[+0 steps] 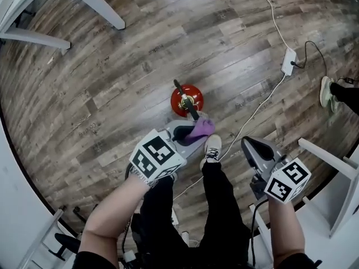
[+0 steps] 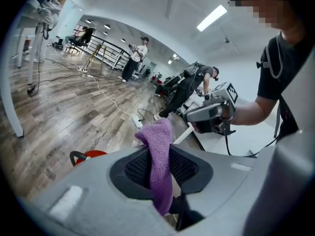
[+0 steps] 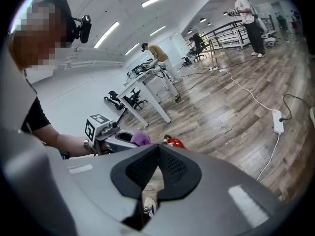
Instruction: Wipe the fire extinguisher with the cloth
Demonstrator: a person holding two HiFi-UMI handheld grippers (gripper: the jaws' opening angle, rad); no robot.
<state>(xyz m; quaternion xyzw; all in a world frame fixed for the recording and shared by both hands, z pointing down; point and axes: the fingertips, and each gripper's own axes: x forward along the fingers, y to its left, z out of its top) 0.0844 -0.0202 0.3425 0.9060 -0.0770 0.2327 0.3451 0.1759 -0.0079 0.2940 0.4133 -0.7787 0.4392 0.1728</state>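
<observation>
Fire extinguisher, seen from straight above in the head view: only its red top, brass valve and black handle show, and its body and label are hidden beneath. In the left gripper view, just a red sliver of it and a black loop of handle peek past the grey housing at the lower left. In the right gripper view, a small red patch shows over the housing's edge.

Left tongs are clamped on a purple cloth. Its upper end stands up past the tips, while its lower end runs down between the pads and out of sight. The extinguisher stands upright on the wooden floor, just ahead of these tongs. From above, the cloth's free end overlaps the near end of the black handle; whether they touch cannot be told.

Right tongs are pressed together with nothing between them. They sit well apart from the extinguisher, off to its right and nearer the person. A shoe rests on the floor between the two tongs. The person's arms are cut off at the bottom edge.
</observation>
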